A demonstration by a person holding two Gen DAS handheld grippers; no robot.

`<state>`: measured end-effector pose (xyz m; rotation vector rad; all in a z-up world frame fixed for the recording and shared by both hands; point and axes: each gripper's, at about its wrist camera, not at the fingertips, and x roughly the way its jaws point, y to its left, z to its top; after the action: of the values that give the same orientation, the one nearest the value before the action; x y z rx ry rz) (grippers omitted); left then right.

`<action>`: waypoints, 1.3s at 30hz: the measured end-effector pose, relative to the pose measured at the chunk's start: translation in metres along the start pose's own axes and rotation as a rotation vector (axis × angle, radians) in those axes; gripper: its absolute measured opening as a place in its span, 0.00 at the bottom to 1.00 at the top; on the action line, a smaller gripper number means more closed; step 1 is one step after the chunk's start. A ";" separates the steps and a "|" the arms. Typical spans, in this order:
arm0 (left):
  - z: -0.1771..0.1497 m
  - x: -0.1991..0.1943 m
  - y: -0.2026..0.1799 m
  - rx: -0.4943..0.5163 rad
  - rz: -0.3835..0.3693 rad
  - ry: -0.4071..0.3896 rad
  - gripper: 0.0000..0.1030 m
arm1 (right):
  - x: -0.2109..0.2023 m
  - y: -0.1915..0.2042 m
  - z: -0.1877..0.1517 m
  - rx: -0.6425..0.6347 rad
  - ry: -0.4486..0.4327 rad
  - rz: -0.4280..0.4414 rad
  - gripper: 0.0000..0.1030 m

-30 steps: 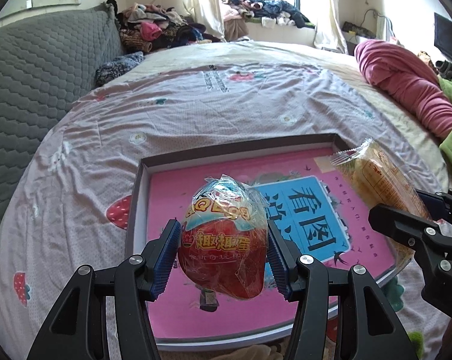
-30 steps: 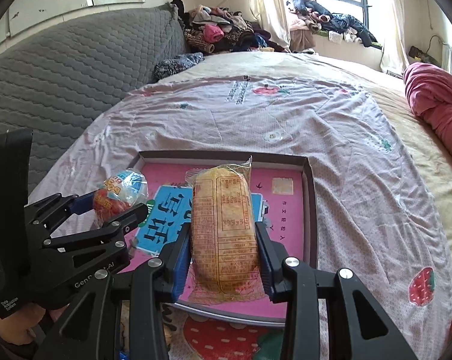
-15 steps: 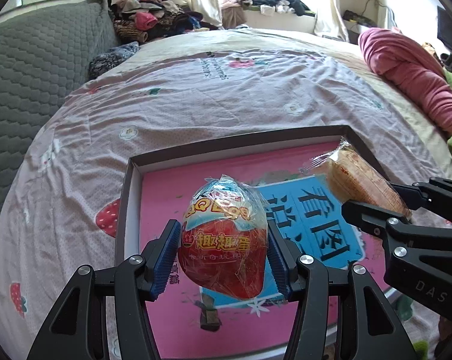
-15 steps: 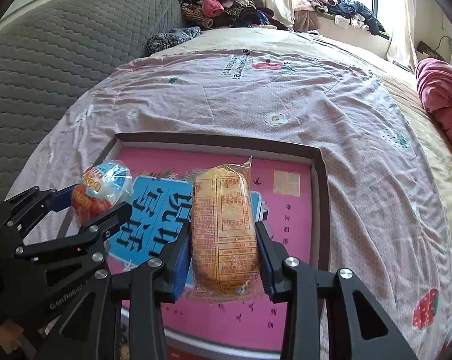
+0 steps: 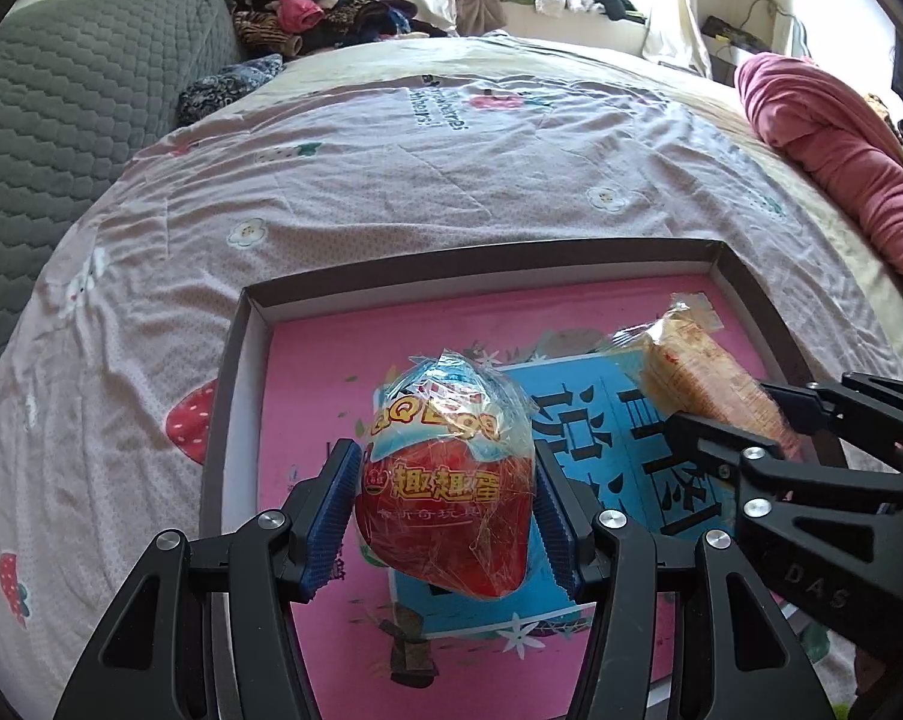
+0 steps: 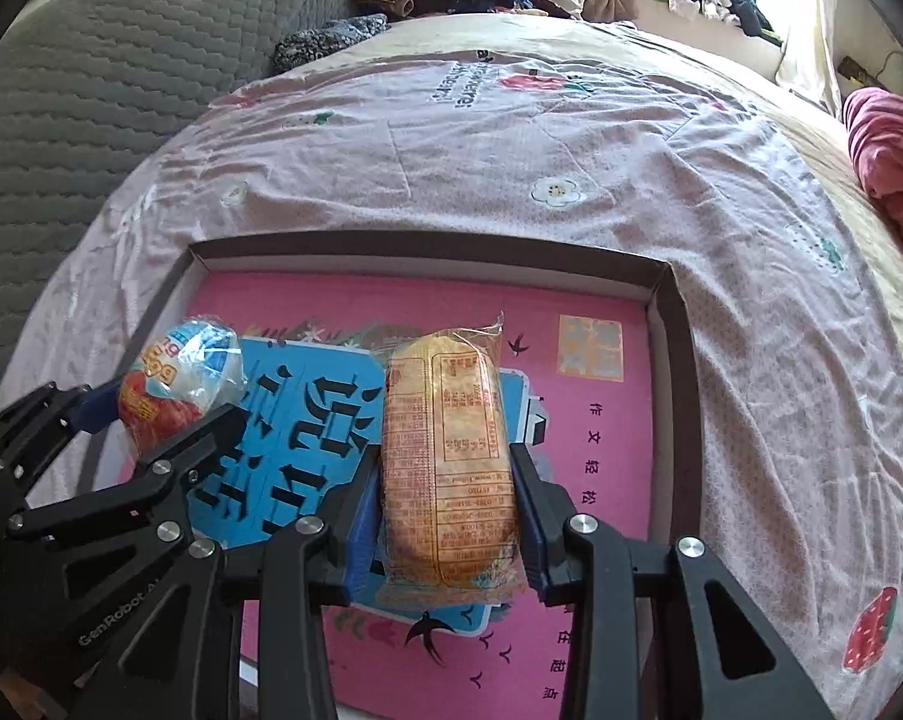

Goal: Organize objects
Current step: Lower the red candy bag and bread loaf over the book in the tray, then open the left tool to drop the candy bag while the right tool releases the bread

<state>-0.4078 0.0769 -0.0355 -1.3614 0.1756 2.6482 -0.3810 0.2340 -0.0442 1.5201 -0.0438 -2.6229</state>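
My left gripper (image 5: 445, 510) is shut on a red and blue wrapped toy egg (image 5: 448, 474) and holds it over the left part of a shallow box (image 5: 253, 312) with a pink printed floor. The egg also shows in the right wrist view (image 6: 175, 384). My right gripper (image 6: 448, 516) is shut on a long orange wrapped cake (image 6: 448, 456), held over the middle of the box (image 6: 667, 300). The cake also shows in the left wrist view (image 5: 709, 384), to the right of the egg. Both things hang above the box floor.
The box lies on a bed with a pale pink strawberry-print sheet (image 5: 391, 180). A grey quilted headboard (image 5: 61, 108) is at the left, a pink blanket roll (image 5: 829, 144) at the right, and a pile of clothes (image 5: 343, 12) lies at the far end.
Both grippers have moved forward and lower over the box with their loads. The box now fills more of each view. Neither grip has changed.
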 end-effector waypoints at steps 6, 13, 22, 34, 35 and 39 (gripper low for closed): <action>0.000 0.002 -0.004 0.004 -0.001 0.005 0.56 | 0.006 -0.002 0.000 0.021 0.018 0.027 0.39; -0.001 0.006 -0.004 0.008 0.006 0.026 0.56 | 0.014 -0.004 -0.004 0.028 0.039 0.017 0.39; -0.001 0.012 0.000 -0.003 0.020 0.049 0.57 | 0.013 0.001 -0.004 -0.002 0.043 0.000 0.40; 0.001 0.007 0.009 -0.039 0.034 0.051 0.73 | -0.001 -0.005 -0.001 0.031 0.032 0.034 0.40; 0.002 0.002 0.010 -0.048 0.029 0.037 0.76 | -0.002 -0.005 0.000 0.031 0.031 0.036 0.40; 0.004 -0.008 0.013 -0.048 0.044 0.027 0.77 | -0.003 -0.004 0.001 0.034 0.046 0.027 0.42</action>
<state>-0.4088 0.0644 -0.0260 -1.4249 0.1470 2.6873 -0.3803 0.2381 -0.0411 1.5790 -0.1048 -2.5783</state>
